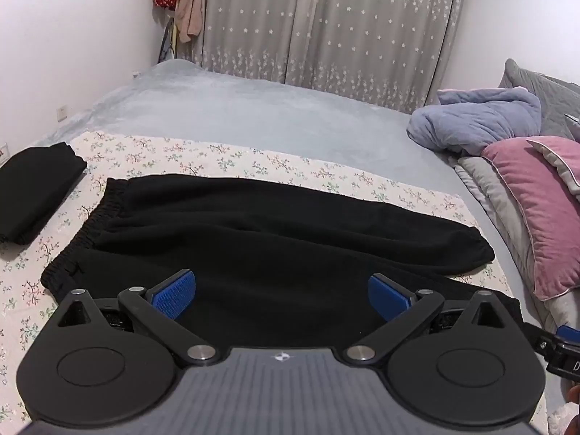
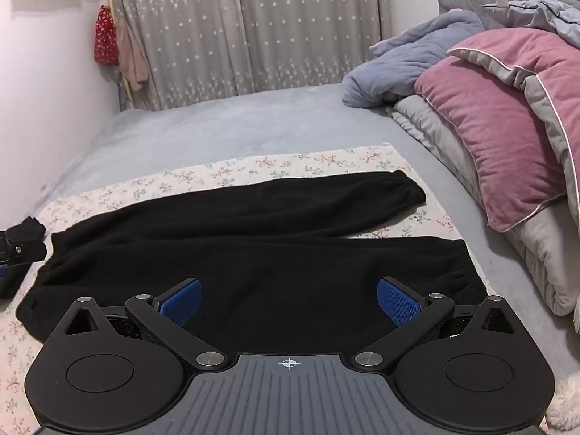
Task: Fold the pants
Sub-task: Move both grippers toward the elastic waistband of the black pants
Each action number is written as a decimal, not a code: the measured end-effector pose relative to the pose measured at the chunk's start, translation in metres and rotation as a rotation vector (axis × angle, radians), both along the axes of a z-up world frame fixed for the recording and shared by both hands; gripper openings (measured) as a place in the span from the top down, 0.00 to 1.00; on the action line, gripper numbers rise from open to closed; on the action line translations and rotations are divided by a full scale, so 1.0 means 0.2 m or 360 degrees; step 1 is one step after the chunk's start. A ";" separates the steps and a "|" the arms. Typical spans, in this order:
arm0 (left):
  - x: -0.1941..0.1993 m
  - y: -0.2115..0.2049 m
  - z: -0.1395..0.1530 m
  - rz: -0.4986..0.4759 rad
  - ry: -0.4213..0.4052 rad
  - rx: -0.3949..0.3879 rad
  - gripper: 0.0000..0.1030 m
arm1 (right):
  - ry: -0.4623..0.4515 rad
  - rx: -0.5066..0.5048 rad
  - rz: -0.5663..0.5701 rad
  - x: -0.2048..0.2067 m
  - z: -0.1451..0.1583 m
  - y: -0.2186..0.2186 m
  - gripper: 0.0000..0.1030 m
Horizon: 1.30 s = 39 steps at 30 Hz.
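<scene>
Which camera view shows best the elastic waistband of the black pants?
The left wrist view. There the gathered waistband of the black pants runs in full along their left end. The right wrist view shows only a dark left edge near the frame border, with no gathers visible.

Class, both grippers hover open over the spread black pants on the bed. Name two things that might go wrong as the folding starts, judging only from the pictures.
1. The pants lie on a loose floral sheet; jaws closing low may pinch the sheet too and drag it along.
2. The two legs are splayed apart at the cuffs, so folding one over the other may leave them misaligned.
</scene>
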<state>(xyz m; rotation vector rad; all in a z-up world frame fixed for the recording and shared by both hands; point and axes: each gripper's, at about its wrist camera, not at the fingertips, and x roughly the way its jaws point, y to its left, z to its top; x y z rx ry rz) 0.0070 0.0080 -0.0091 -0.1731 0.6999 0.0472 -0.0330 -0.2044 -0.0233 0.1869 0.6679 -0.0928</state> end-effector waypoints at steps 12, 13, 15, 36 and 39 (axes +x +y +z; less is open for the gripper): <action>-0.01 -0.03 0.02 0.0027 0.0049 -0.0034 0.00 | 0.0017 -0.0010 -0.0003 0.01 -0.02 0.04 0.00; -0.01 -0.03 0.02 0.0032 0.0051 -0.0034 0.00 | 0.0023 -0.0015 -0.0003 0.02 -0.03 0.05 0.00; -0.01 -0.02 0.02 0.0036 0.0074 -0.0045 0.00 | 0.0033 -0.0027 -0.0003 0.03 -0.05 0.06 0.00; 0.15 0.27 -0.26 0.0190 0.0124 -0.0210 0.00 | 0.0185 0.0044 -0.0119 0.20 -0.32 -0.11 0.00; 0.16 0.34 -0.31 0.0216 0.0118 -0.0169 0.00 | 0.0288 0.0068 -0.0197 0.22 -0.39 -0.18 0.00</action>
